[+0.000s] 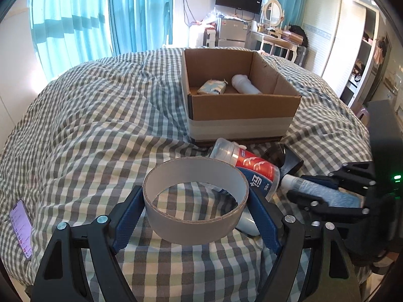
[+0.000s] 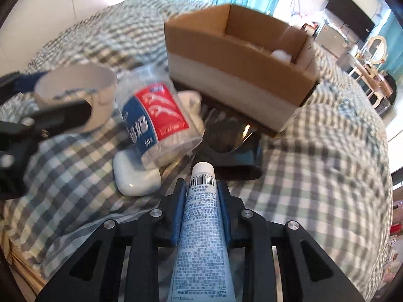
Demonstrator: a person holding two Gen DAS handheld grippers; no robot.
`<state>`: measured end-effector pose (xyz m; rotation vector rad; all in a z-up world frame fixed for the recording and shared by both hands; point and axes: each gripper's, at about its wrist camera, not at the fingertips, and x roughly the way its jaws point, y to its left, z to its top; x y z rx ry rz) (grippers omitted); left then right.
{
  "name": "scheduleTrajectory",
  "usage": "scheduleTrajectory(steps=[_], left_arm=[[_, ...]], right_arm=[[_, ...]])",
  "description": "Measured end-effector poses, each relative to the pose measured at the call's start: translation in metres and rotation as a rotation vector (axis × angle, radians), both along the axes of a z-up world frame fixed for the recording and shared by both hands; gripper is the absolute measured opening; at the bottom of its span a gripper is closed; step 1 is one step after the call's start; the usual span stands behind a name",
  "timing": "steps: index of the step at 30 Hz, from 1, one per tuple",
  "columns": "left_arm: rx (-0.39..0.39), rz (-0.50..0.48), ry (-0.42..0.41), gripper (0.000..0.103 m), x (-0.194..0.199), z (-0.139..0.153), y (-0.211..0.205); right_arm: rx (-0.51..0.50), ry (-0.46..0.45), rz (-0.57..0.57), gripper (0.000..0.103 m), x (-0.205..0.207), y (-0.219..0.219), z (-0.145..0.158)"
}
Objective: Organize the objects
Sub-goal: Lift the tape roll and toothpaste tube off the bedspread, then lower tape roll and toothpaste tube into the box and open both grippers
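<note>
My left gripper (image 1: pixel 195 205) is shut on a grey tape roll (image 1: pixel 195 222), its blue pads pressed on both sides; the roll also shows in the right wrist view (image 2: pixel 75 93). My right gripper (image 2: pixel 201 191) is shut on a light blue tube (image 2: pixel 201 231) with a white cap, also visible in the left wrist view (image 1: pixel 325 191). A cardboard box (image 1: pixel 241 110) stands on the bed ahead and holds a tissue pack (image 1: pixel 211 87) and a white bottle (image 1: pixel 245 85). A clear container with a red and blue label (image 2: pixel 156 115) lies between the grippers.
A white earbud case (image 2: pixel 137 176) lies under the container. Black sunglasses in a black case (image 2: pixel 231 143) sit before the box. A phone (image 1: pixel 21 229) lies at the left on the checked duvet (image 1: pixel 100 115). Curtains, a fridge and a dresser stand behind.
</note>
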<state>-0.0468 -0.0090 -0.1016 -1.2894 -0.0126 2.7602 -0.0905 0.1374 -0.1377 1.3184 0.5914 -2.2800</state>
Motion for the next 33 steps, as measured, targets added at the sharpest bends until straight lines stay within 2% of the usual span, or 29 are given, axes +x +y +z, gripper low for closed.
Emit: scheduleTrajectory(steps=[4,11,15,18,26,33], left_arm=[[0.002,0.005,0.020,0.083,0.001,0.013,0.000],[-0.013,0.013,0.106,0.083,-0.009,0.061,0.004],[-0.002,0.014,0.144,0.083,-0.024,0.087,0.005],[-0.026,0.018,0.171,0.083,-0.041,0.103,0.009],[-0.038,0.001,0.208,0.083,-0.099,0.128,0.023],[-0.057,-0.002,0.199,0.083,-0.168,0.121,0.032]], right_arm=[[-0.033,0.060,-0.001,0.025,0.011,0.005,0.031],[-0.086,0.197,-0.006,0.025,0.023,0.011,0.098],[-0.128,0.256,-0.027,0.025,0.014,0.013,0.133],[-0.143,0.294,-0.042,0.025,0.005,0.013,0.152],[-0.203,0.337,-0.078,0.025,-0.050,0.004,0.189],[-0.274,0.327,-0.136,0.025,-0.131,-0.001,0.197]])
